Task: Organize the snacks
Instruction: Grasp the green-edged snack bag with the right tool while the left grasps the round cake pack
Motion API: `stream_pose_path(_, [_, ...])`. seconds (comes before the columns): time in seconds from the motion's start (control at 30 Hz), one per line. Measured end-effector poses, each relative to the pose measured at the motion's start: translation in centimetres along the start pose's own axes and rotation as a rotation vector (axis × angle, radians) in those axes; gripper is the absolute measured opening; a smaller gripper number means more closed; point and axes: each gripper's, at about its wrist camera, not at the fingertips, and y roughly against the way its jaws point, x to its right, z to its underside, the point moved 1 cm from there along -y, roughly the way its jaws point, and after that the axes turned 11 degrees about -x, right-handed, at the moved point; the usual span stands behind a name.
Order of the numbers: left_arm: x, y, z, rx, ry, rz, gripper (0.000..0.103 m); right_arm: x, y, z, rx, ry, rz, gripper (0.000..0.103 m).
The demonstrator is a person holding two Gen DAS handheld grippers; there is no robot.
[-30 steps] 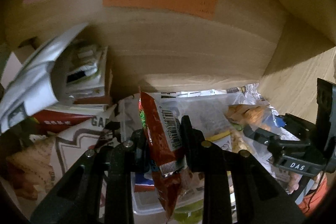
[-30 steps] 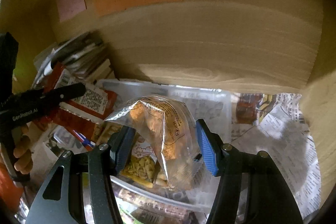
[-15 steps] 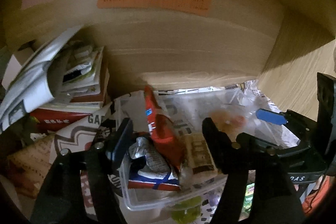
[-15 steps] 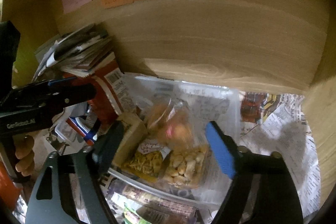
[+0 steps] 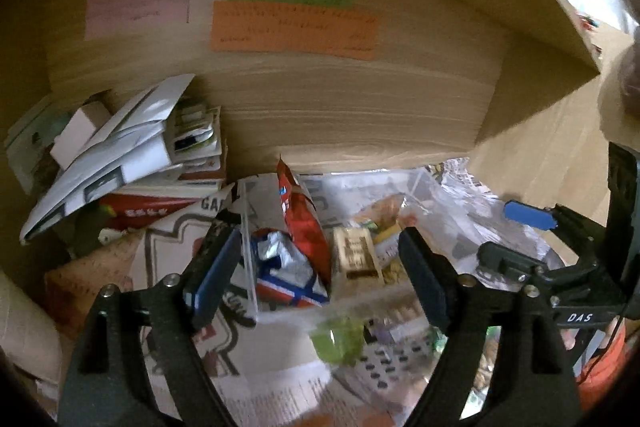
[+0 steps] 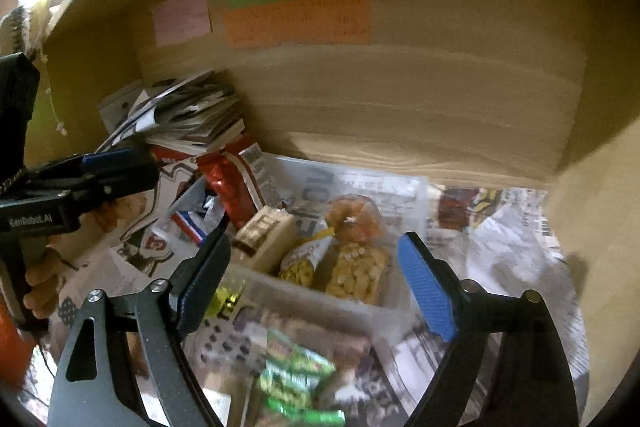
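Snacks sat in a clear plastic bin (image 6: 400,187) on the newspaper-lined shelf (image 6: 500,247): red packet (image 5: 304,223) stood upright at the bin's left end, leaning on a blue-and-silver wrapper (image 5: 286,267); beige bar (image 6: 264,235) lay beside it; orange snack bag (image 6: 354,217) and two peanut bags (image 6: 356,271) lay toward the right. Green packets (image 6: 296,375) lay outside, in front of the bin's near wall, blurred.

Risks, as judged: red packet looked barely propped, so a bump on the bin wall could have tipped it over the rim or flat onto the others. Contents looked piled loosely, so adding more could have spilled items over the low near wall. Thin bags could have crushed under a hard squeeze. Paper stack (image 5: 132,147) at back left leaned toward the bin and could have slid if nudged. Newspaper liner could have bunched or dragged under a finger.

Left gripper (image 5: 320,275) hung above the bin's left half, jaws spread wide, nothing between them, one finger outside the bin's left wall, the other over the middle. Right gripper (image 6: 316,275) was also spread wide and empty, aimed at the bin's near wall with the peanut bags between its fingers' line of sight. Both pointed into the wooden alcove, side by side, near each other but apart; each showed in the other's view
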Motion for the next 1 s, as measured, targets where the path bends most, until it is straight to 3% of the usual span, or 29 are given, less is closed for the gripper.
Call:
stream_pose_path(0.2, [0.2, 2.2, 3.1, -0.004, -0.029, -0.017, 0.091, -0.3, 2.1, 3.0, 0.001, 0.012, 0.035, 0.088])
stream_pose_path(0.4, [0.4, 2.7, 6.9, -0.045, -0.067, -0.035, 0.092, -0.8, 2.5, 6.5, -0.041, 0.025, 0.067, 0.088])
stream_pose_path(0.77, [-1.1, -0.3, 13.4, -0.199, 0.014, -0.026, 0.092, 0.1, 0.5, 11.5, -0.146, -0.056, 0.065, 0.088])
stream_pose_path(1.0, [-1.1, -1.4, 15.8, -0.240, 0.023, -0.006, 0.091, -0.8, -1.0, 13.0, -0.189, -0.059, 0.041, 0.087])
